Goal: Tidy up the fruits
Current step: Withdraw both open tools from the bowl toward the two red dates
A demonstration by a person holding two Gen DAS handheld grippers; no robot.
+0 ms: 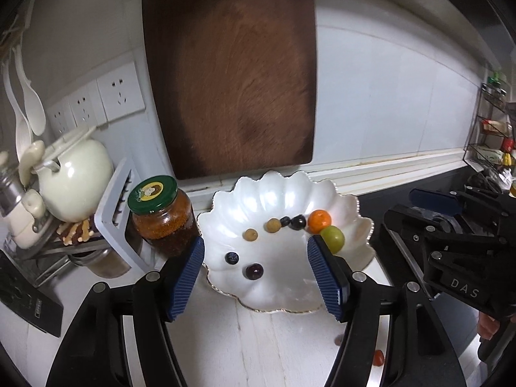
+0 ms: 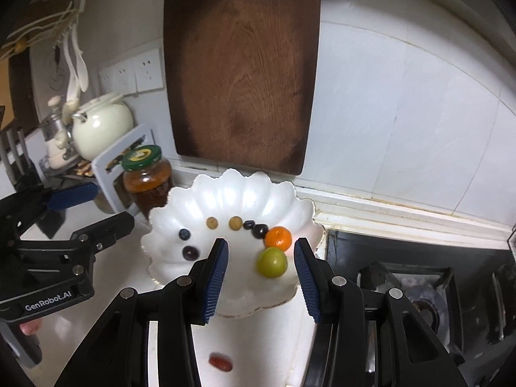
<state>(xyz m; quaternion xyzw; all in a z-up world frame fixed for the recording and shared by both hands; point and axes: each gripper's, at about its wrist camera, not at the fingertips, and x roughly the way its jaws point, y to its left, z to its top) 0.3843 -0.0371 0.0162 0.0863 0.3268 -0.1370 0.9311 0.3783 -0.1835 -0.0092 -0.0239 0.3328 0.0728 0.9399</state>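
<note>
A white shell-shaped plate (image 1: 277, 290) (image 2: 225, 200) holds several small fruits: an orange (image 1: 319, 220) (image 2: 278, 237), a green plum (image 1: 333, 237) (image 2: 271, 262), two tan longans (image 1: 250, 235) (image 2: 212, 223), dark berries (image 1: 296, 222) (image 2: 260, 230), a blueberry (image 1: 232, 258) (image 2: 184, 234) and a dark grape (image 1: 254, 271) (image 2: 190, 253). My left gripper (image 1: 256, 277) is open above the plate's near side. My right gripper (image 2: 261, 277) is open just before the green plum. A red date (image 2: 220, 363) (image 1: 378, 357) lies on the counter below.
A brown cutting board (image 1: 232, 71) leans on the tiled wall behind the plate. A green-lidded jar (image 1: 161, 216) and a white teapot (image 1: 74, 180) stand at the left. A gas stove (image 2: 429, 290) lies to the right of the plate.
</note>
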